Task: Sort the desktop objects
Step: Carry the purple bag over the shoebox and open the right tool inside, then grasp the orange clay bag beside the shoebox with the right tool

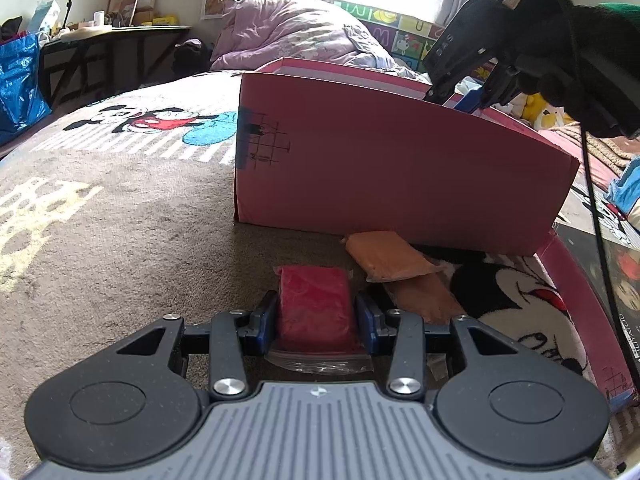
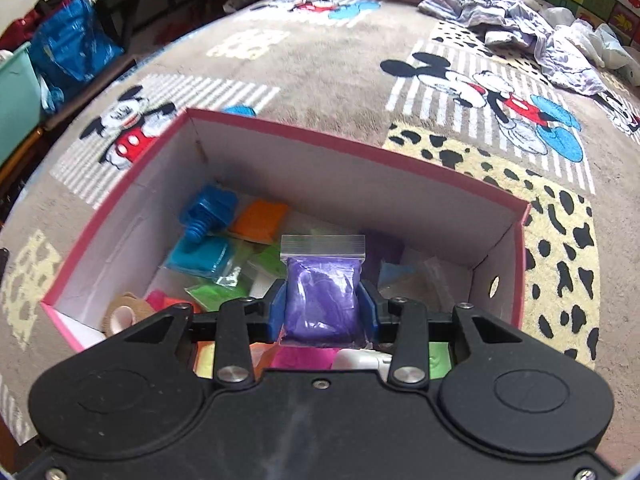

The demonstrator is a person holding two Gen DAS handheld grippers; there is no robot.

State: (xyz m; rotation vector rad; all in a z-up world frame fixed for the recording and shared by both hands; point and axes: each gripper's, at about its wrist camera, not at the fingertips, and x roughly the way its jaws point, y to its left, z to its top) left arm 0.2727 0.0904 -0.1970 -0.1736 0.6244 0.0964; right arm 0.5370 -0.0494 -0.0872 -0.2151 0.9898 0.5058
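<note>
My left gripper point(image 1: 316, 312) is shut on a red clay bag point(image 1: 314, 304) that lies on the carpet in front of the pink box point(image 1: 400, 168). Two orange clay bags point(image 1: 390, 256) lie just right of it, by the box wall. My right gripper point(image 2: 323, 304) is shut on a purple clay bag point(image 2: 322, 300) and holds it above the open pink box point(image 2: 360, 140). Inside the box lie a blue toy bolt point(image 2: 204, 212), an orange bag point(image 2: 260, 220), a teal bag point(image 2: 200, 256), green bags point(image 2: 224, 288) and a tape roll point(image 2: 124, 312). The right gripper also shows in the left wrist view point(image 1: 460, 96), over the box's far rim.
The Mickey Mouse carpet point(image 1: 120, 208) spreads to the left. The pink box lid point(image 1: 580, 312) lies at the right with a dark book point(image 1: 624, 280) on it. A rumpled quilt point(image 2: 520, 20) lies beyond the box. A blue bag point(image 1: 20, 80) and a desk point(image 1: 100, 36) stand at far left.
</note>
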